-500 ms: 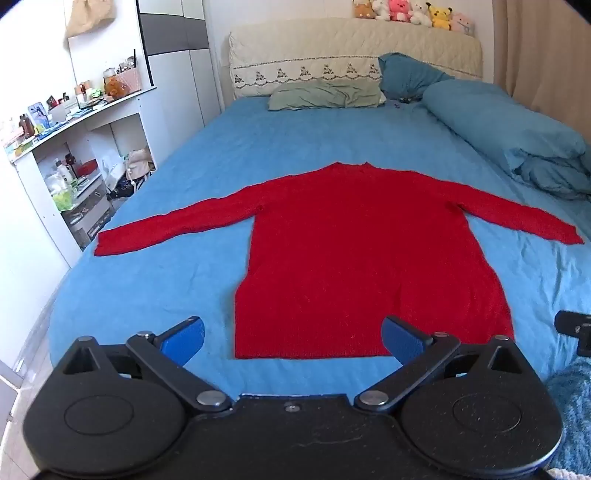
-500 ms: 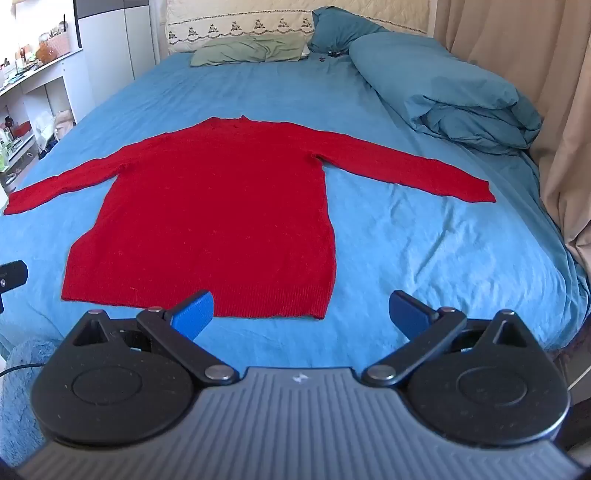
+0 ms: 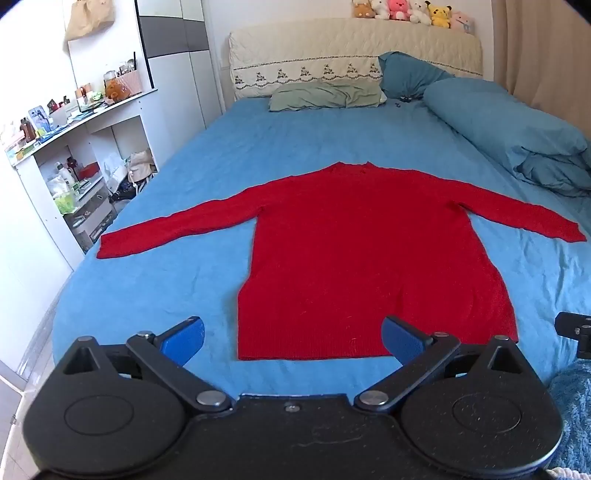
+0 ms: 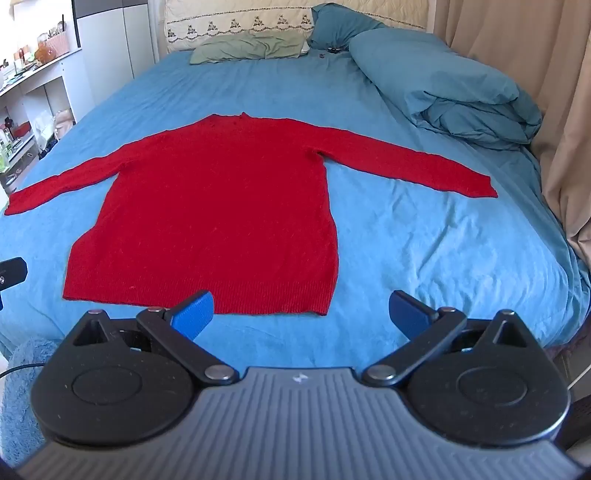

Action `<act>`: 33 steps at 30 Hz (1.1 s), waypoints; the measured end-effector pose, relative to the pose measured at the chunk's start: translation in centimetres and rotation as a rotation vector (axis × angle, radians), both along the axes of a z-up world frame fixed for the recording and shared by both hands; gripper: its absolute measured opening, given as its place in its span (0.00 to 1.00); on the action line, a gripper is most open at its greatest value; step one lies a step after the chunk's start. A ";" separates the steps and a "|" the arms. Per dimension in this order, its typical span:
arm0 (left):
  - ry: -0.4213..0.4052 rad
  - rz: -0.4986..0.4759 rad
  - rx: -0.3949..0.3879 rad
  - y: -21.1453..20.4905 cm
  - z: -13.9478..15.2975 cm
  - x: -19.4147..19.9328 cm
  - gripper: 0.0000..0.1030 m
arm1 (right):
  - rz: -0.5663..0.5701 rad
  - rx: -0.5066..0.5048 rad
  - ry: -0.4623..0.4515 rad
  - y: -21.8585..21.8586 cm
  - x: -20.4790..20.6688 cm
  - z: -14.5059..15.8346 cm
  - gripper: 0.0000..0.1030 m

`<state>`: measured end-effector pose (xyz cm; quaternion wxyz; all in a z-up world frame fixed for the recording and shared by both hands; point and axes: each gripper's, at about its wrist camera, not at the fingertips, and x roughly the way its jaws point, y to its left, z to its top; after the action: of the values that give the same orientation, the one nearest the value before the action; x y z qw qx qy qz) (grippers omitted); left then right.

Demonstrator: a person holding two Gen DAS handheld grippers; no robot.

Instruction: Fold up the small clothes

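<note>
Left wrist view first: I see the red sweater (image 3: 369,251) spread flat across the middle of the frame on the blue bedsheet (image 3: 295,140), both sleeves stretched out to the sides and the hem nearest the camera. My left gripper (image 3: 291,338) sits at the bottom of the frame with its blue fingers (image 3: 184,338) spread wide and nothing between them; the hem's lower left corner shows in the gap. At the upper middle lie a green pillow (image 3: 325,96) and the cream headboard (image 3: 351,55), with a row of plush toys (image 3: 410,11) on top. A rolled blue duvet (image 3: 509,133) fills the upper right, and cluttered white shelves (image 3: 74,155) stand at the left.

From the right wrist view, the sweater (image 4: 221,206) lies left of centre, its hem just above my right gripper (image 4: 301,314). That gripper is likewise released, fingers (image 4: 194,312) apart and holding nothing; the left finger overlaps the hem in the picture, though I cannot tell whether it touches. Beige curtains (image 4: 535,74) hang at the right edge.
</note>
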<state>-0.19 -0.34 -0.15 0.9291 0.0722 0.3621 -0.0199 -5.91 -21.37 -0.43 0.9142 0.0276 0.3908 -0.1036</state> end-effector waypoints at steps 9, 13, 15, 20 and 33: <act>-0.005 0.000 0.004 -0.2 0.2 -0.1 1.00 | 0.001 0.004 0.003 0.0 0.1 -0.1 1.00; -0.002 -0.001 -0.003 -0.2 0.2 0.0 1.00 | 0.000 0.003 0.004 0.0 0.1 -0.2 1.00; 0.000 -0.001 -0.001 -0.1 0.2 0.0 1.00 | -0.001 0.005 0.005 -0.1 0.1 -0.4 1.00; 0.002 -0.002 0.003 -0.2 0.2 0.1 1.00 | -0.003 0.007 0.004 -0.1 0.1 -0.5 1.00; -0.002 -0.006 0.007 -0.2 0.3 0.0 1.00 | -0.001 0.009 0.002 0.1 0.1 -0.5 1.00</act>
<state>-0.15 -0.56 0.15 0.9292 0.0766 0.3610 -0.0211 -5.80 -21.30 -0.94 0.9136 0.0315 0.3922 -0.1024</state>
